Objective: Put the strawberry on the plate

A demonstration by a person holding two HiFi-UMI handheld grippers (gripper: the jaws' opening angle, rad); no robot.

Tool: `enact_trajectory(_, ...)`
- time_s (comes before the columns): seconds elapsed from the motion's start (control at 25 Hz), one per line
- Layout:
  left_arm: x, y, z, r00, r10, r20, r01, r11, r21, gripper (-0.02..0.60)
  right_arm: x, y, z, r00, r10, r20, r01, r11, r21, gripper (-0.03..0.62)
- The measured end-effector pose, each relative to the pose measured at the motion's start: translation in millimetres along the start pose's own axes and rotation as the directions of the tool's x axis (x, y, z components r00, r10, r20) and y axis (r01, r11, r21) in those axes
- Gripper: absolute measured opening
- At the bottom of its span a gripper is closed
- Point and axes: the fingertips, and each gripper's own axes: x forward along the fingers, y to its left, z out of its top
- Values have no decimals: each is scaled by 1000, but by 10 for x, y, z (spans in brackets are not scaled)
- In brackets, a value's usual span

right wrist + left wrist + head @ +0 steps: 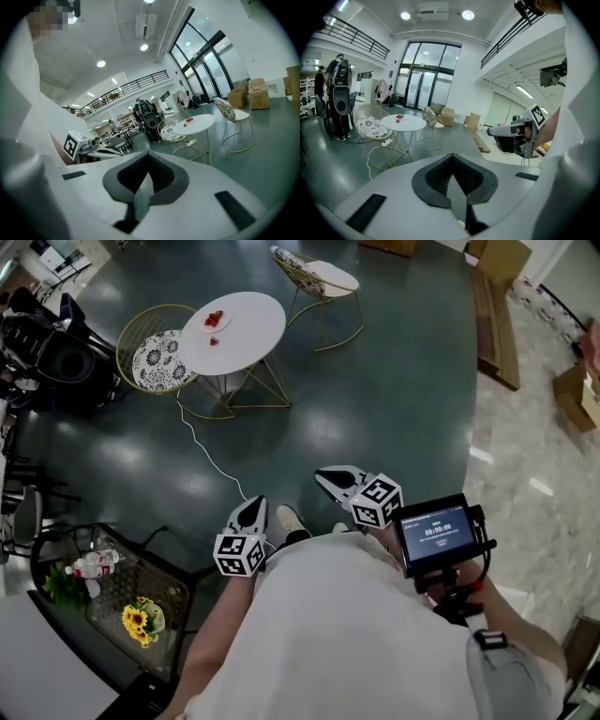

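- Left tongs [251, 506] and right tongs [330, 478] held close in front of the body, tipped slightly downward, both shut tight on nothing.
- Open dark floor [375, 399] ahead; round counter [248, 334] well away at 11 o'clock, wire chair [155, 360] at its 9 o'clock, cable [202, 451] trailing from underneath.
- Strawberry [214, 340] on the counter, just at 6 o'clock of the plate [215, 321]; too small to read its axis.
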Motion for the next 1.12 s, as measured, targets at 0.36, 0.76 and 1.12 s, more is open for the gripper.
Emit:
enact_trajectory(0.36, -149, -628, -187, 998, 68, -3, -68, 998, -17, 6, -729, -13, -151, 1000, 22, -15, -22, 1000, -13, 5)
enact_trajectory(0.76, -115, -816, -202, 997, 72, 4, -72, 997, -20, 6, -860, -92, -207, 1000, 17, -21, -17, 1000, -12, 5)
enact_trajectory(1.12, -106, -856, -230, 997, 78, 12, -78, 996, -31, 6, -901, -156, -325, 1000, 9, -23, -9, 1000, 3, 5)
